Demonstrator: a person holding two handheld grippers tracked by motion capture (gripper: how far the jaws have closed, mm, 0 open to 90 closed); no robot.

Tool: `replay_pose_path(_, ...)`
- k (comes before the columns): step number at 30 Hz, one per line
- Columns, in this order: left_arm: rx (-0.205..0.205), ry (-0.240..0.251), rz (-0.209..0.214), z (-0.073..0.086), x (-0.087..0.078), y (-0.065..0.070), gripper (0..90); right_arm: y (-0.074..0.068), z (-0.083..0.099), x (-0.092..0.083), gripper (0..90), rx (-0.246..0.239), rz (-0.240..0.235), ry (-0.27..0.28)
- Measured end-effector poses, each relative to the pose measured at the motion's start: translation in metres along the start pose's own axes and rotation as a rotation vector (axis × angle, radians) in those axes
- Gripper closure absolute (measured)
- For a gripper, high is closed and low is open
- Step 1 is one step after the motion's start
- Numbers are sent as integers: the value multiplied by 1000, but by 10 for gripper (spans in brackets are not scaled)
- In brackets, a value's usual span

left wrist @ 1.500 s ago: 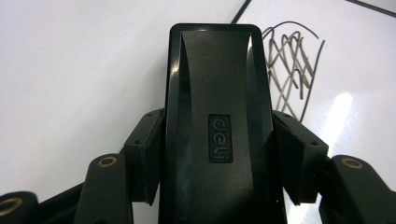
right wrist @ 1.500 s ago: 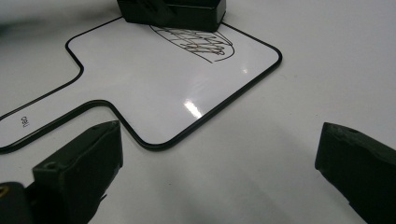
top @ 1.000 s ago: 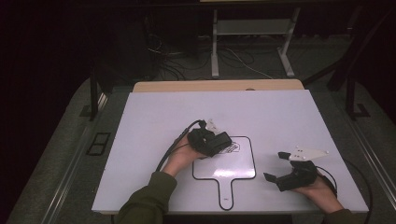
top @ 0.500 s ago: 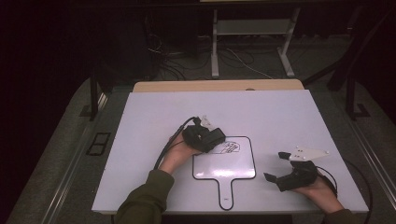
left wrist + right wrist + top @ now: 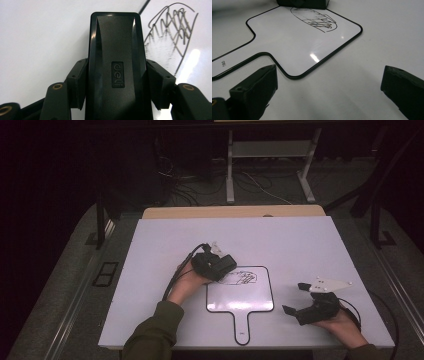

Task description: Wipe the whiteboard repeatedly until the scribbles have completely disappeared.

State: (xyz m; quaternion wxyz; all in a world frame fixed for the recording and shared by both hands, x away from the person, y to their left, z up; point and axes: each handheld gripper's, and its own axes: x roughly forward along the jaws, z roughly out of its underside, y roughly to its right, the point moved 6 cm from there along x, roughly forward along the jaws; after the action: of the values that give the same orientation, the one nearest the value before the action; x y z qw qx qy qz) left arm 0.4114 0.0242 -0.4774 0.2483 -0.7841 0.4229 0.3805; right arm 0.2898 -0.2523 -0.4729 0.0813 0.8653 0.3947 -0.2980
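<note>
The whiteboard eraser [image 5: 117, 67] is a black, glossy block with rounded corners and an embossed "deli" label on its back. It lies clamped between the jaws of the left gripper [image 5: 220, 266], pads pressed to its long sides, its long axis running straight out along them. It sits at the upper left corner of the paddle-shaped whiteboard [image 5: 250, 297], beside the black scribble [image 5: 172, 37]. The whiteboard's handle points toward the person. The right gripper [image 5: 295, 297] rests on the white table [image 5: 300, 240] with jaws spread, holding nothing.

Dim, dark surroundings; overhead light leaves glare spots on the whiteboard [image 5: 314, 57], near fingers [image 5: 254, 92] blurred
</note>
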Motion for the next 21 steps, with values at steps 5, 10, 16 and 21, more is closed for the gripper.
replay_pose_path(5,29,-5,17,-4,2,10,392,0,0,0,0,0,1,1)
replay_pose_path(10,19,3,15,-5,3,11,392,0,0,0,0,-1,0,2)
replay_pose_path(16,-15,-10,-23,1,-1,-3,392,1,0,-1,0,0,1,3)
replay_pose_path(21,-31,-10,-55,5,-3,-13,392,1,0,-1,0,-1,1,1)
